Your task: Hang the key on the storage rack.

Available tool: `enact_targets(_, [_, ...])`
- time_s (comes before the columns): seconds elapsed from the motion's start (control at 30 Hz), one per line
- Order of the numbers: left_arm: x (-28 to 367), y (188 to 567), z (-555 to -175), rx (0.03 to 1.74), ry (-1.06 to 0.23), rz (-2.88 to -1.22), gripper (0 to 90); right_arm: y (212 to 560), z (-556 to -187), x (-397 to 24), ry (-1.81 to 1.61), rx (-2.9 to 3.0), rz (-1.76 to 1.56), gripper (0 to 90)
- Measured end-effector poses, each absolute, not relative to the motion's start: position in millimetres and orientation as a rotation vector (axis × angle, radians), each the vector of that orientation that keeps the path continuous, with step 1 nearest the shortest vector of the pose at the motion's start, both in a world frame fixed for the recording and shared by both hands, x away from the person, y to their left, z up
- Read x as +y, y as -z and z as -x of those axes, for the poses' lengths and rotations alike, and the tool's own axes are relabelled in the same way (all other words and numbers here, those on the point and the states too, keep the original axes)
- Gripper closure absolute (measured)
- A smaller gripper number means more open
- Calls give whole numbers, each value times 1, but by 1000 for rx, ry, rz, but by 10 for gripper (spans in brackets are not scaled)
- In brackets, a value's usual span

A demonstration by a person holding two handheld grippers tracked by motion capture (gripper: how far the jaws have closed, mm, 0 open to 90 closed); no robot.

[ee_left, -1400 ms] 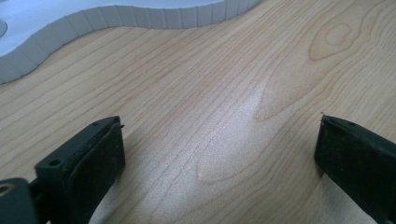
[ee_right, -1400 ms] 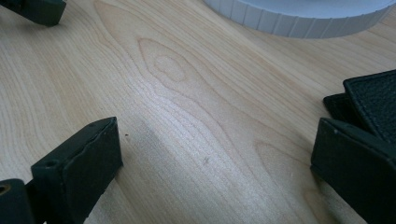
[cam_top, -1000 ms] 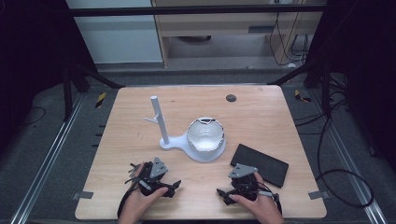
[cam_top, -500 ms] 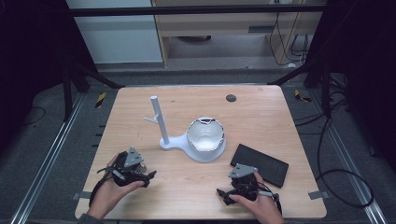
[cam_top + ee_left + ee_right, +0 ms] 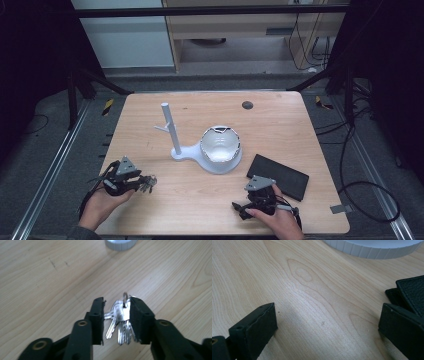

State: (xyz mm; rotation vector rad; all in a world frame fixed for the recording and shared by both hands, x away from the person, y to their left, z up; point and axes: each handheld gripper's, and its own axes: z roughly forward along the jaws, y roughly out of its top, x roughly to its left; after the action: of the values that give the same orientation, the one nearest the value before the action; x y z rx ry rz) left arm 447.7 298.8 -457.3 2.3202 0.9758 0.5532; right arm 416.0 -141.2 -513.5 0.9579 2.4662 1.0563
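Observation:
A bunch of silver keys [image 5: 121,322] on a ring sits between the black jaws of my left gripper [image 5: 117,302], low over the wooden table [image 5: 50,277]. Those jaws have just been closing, and both pads now touch the bunch. From above, the left gripper [image 5: 141,182] is at the table's front left with the keys [image 5: 149,183] at its tip. My right gripper [image 5: 239,210] rests at the front right. In the right gripper view it [image 5: 328,312] stands wide open over bare wood.
A white stand [image 5: 170,132] with an upright post and side peg joins a white bowl [image 5: 220,145] at mid-table. A black wallet [image 5: 277,175] lies right of the bowl, beside the right gripper. A small dark disc [image 5: 247,104] sits at the back.
My left gripper has moved left along the front edge and its jaws have closed in on the keys. The right hand has stayed still.

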Motion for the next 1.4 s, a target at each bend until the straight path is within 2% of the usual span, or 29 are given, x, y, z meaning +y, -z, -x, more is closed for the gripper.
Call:
enact_targets(0.1, [305, 463, -445, 969, -543, -2312, 709, 513, -416, -141, -1054, 2468, -959, 18])
enact_targets(0.2, [307, 465, -446, 951, -560, -2306, 653, 513, -416, -141, -1055, 2468, -959, 19])
enact_targets(0.3, [311, 471, -450, 959, -533, -2283, 547, 513, -416, -141, -1054, 2469, -958, 19])
enact_targets(0.5, [312, 479, -447, 1035, -447, -2257, 476, 513, -415, -142, -1055, 2469, -956, 18])
enact_targets(0.83, [303, 484, -445, 1055, -396, -2296, 383, 513, -415, -142, -1054, 2469, -956, 19])
enact_targets(1.0, [304, 487, -448, 1091, -372, -2291, 388, 513, -415, -142, -1054, 2469, -955, 18])
enact_targets(1.17, [306, 486, -450, 1111, -355, -2272, 431, 513, -415, -142, -1054, 2469, -955, 18])
enact_targets(1.4, [299, 484, -446, 1114, -355, -2297, 604, 513, -415, -142, -1054, 2469, -955, 19])
